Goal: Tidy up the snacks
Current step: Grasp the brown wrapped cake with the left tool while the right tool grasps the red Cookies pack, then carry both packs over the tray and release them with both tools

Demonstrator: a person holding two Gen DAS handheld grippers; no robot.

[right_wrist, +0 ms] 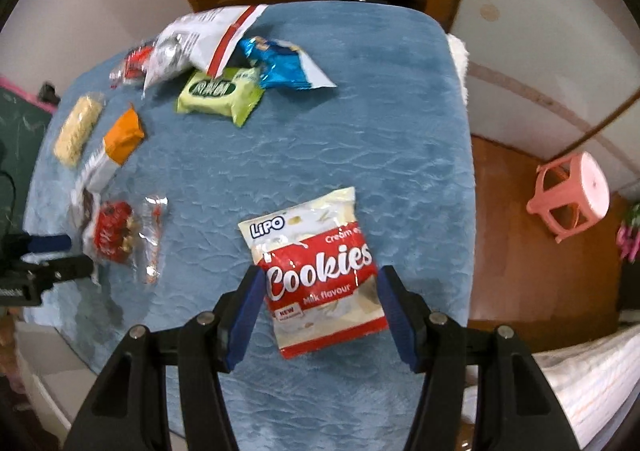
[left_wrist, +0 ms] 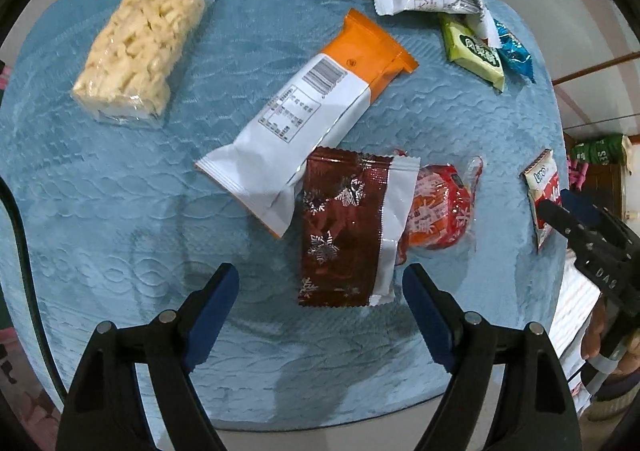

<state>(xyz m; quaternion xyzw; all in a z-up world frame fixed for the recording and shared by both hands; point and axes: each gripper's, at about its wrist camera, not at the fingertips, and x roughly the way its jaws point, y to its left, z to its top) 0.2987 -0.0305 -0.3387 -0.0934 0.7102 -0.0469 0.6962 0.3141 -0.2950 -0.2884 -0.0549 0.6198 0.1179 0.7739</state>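
Two tools over blue-covered surface (left_wrist: 120, 211), both pointing down. Left tool (left_wrist: 320, 291): jaws apart, brown snowflake packet (left_wrist: 344, 231) between them, pads not touching it. Orange-white packet (left_wrist: 304, 111) at its 11 o'clock. Right tool (right_wrist: 318, 291): jaws straddle Lipo cookies bag (right_wrist: 316, 271), contact unclear.

Both grippers (left_wrist: 320, 309) (right_wrist: 318, 309): black frames, blue-padded jaws, silver pivot pins.

Both point steeply downward, the left hand-held gripper (left_wrist: 320, 283) and right hand-held gripper (right_wrist: 318, 291), jaws spread apart.
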